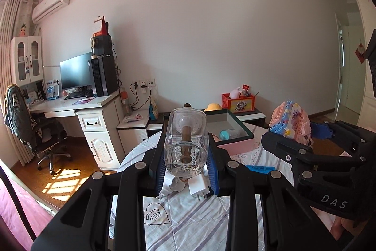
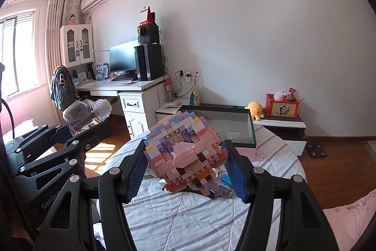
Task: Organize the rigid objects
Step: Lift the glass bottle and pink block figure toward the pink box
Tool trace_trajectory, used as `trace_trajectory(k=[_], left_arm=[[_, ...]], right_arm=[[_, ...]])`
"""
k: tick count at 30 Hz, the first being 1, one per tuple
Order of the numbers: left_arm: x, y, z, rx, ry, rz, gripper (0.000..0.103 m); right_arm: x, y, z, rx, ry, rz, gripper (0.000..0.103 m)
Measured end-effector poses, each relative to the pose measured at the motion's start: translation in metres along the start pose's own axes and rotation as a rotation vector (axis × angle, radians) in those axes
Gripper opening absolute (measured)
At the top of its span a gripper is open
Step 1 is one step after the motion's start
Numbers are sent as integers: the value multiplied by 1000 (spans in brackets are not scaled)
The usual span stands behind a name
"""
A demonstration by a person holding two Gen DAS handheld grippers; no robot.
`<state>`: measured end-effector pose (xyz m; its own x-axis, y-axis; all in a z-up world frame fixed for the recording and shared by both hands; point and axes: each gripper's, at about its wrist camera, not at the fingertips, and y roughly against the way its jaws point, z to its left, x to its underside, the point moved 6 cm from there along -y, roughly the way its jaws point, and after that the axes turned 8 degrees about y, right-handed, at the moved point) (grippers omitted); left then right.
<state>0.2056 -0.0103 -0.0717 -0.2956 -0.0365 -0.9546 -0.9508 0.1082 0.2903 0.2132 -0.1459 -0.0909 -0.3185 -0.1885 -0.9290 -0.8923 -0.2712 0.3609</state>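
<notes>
My left gripper [image 1: 186,157] is shut on a clear glass bottle [image 1: 185,140] with a brown stick inside, held above the table. It also shows in the right wrist view [image 2: 87,115] at the left. My right gripper [image 2: 185,157] is shut on a pastel pink, blue and purple brick model [image 2: 183,154], lifted over the table; the model also shows in the left wrist view [image 1: 291,121]. Beyond both stands an open box [image 1: 231,131] with a dark rim and pink wall, also in the right wrist view [image 2: 244,126], holding a small clear container with a teal cap [image 1: 226,134].
A white charger plug [image 1: 198,186] and a white adapter [image 1: 175,182] lie on the striped cloth [image 1: 188,222] below the bottle. A blue card [image 1: 259,168] lies to the right. A desk with monitor [image 1: 75,73] stands left, a low cabinet with a red box [image 2: 282,107] behind.
</notes>
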Motion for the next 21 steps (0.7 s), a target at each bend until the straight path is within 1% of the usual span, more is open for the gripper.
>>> trace_trajectory(k=[5, 11, 16, 21], left_arm=[[-4, 5, 2, 1, -2, -15, 30], [-9, -5, 1, -3, -8, -8, 30], [-11, -30, 0, -15, -18, 4, 30], [-13, -77, 3, -30, -30, 54, 30]], right_arm=[[-7, 4, 3, 6, 14, -15, 64], [-8, -4, 2, 2, 14, -11, 64], [-12, -22, -5, 1, 19, 2, 64], [-16, -54, -20, 2, 10, 24, 64]])
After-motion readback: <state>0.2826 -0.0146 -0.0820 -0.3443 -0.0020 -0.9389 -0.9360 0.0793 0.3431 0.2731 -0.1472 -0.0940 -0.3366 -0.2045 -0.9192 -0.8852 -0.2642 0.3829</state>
